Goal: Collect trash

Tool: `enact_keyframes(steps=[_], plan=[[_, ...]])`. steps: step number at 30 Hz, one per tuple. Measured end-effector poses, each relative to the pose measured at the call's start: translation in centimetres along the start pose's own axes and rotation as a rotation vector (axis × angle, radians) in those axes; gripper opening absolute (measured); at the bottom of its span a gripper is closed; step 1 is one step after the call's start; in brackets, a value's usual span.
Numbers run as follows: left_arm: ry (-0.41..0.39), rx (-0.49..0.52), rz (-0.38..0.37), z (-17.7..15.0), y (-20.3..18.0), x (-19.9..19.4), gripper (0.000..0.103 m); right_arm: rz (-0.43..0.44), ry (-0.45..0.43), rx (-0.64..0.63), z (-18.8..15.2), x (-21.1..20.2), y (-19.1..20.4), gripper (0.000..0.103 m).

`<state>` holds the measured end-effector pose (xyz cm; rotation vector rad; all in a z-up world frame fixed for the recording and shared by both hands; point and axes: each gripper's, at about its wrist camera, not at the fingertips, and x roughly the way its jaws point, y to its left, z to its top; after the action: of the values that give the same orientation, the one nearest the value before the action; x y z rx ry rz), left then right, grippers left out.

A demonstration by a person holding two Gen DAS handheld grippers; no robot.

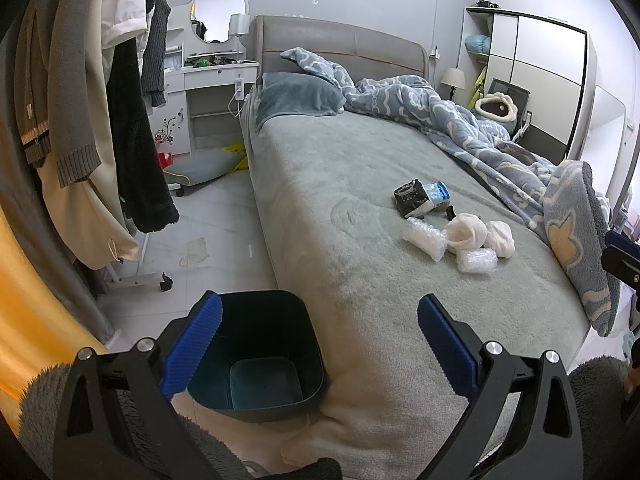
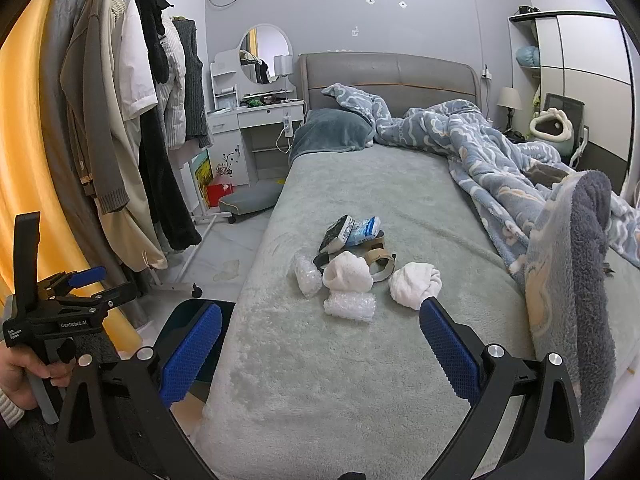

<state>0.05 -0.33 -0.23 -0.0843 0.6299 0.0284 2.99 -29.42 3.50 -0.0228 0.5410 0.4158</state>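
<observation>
Two sets of blue-padded tongs hover, spread wide and holding nothing, at the foot of a grey bed (image 2: 340,380) in a cluttered bedroom. Ahead of the right tongs (image 2: 320,352), a small heap of trash lies on the bedcover: two crumpled white paper wads (image 2: 347,273), two clear bubble-wrap pieces (image 2: 350,305), a dark snack packet (image 2: 337,234) touching a blue-and-white wrapper (image 2: 365,230), and a roll of beige tape (image 2: 380,262) behind the wads. The nearest wad sits just beyond the right-hand pad of the right tongs. From the left tongs (image 1: 320,344), the same heap lies farther off and to the right, while a dark teal bin (image 1: 264,356) stands open on the floor directly below them, tight against the bed's corner. The right-wrist view shows a hand (image 2: 24,372) gripping the handle of the left tongs. A blue patterned blanket (image 2: 500,152) is bunched along the far right side of the bed; coats (image 2: 120,128) hang on a rack to the left.
</observation>
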Motion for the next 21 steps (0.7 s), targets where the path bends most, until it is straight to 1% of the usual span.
enact_keyframes(steps=[21], plan=[[0.003,-0.003,-0.002,-0.21,0.02,0.12,0.100,0.000,-0.001,0.002,0.01,-0.04,-0.03,0.100]])
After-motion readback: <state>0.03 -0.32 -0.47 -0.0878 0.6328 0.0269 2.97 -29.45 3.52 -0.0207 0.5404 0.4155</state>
